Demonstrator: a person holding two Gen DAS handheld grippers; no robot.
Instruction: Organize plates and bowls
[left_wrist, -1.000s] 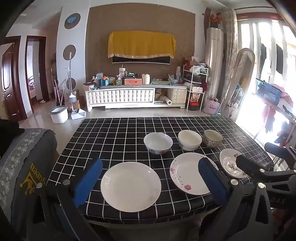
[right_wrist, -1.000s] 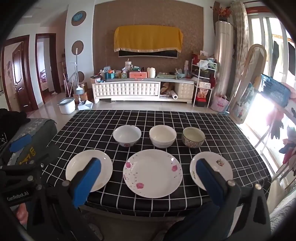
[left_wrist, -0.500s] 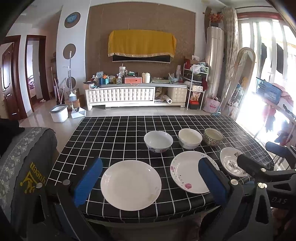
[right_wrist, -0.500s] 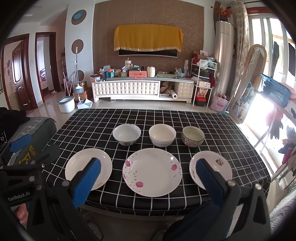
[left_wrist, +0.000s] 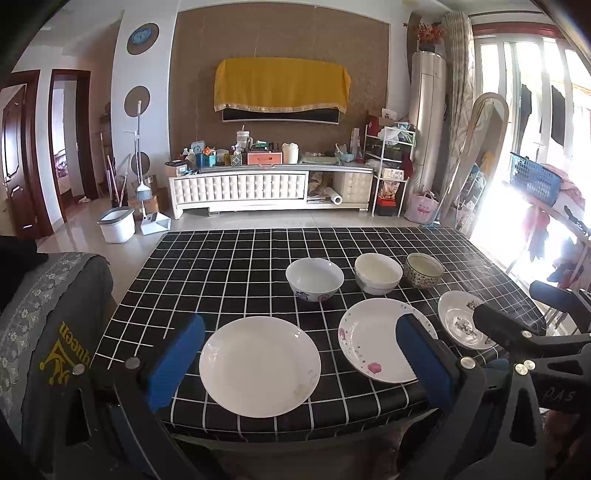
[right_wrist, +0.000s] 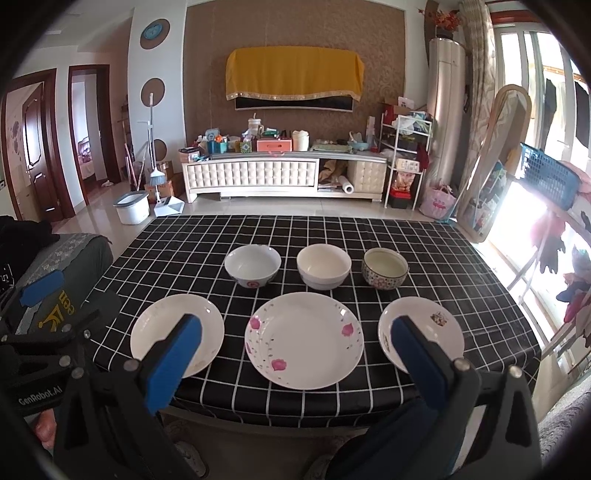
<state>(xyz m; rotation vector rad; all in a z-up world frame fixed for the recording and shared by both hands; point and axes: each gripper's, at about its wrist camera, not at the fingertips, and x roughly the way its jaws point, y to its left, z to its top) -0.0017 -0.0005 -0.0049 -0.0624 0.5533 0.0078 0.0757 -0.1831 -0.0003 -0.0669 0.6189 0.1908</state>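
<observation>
Three plates lie in a row near the front edge of the black checked table (right_wrist: 369, 232): a plain white plate (right_wrist: 177, 330) (left_wrist: 259, 365) at left, a large flowered plate (right_wrist: 303, 339) (left_wrist: 376, 339) in the middle, a small patterned plate (right_wrist: 428, 328) (left_wrist: 458, 321) at right. Behind them stand three bowls: a white bowl with red mark (right_wrist: 252, 265) (left_wrist: 314, 278), a cream bowl (right_wrist: 324, 266) (left_wrist: 378, 273), and a patterned bowl (right_wrist: 385, 272) (left_wrist: 423, 270). My left gripper (left_wrist: 299, 362) is open and empty before the plain plate. My right gripper (right_wrist: 295, 362) is open and empty before the flowered plate.
A grey upholstered chair (left_wrist: 48, 332) stands at the table's left. Beyond the table are the floor, a white TV cabinet (right_wrist: 284, 177), a white bucket (right_wrist: 131, 208) and a broom. A mirror and clothes rack stand at right by the bright window.
Both grippers have drifted slightly back and up, so the table sits a little lower in each view. The plates and bowls have not moved.
</observation>
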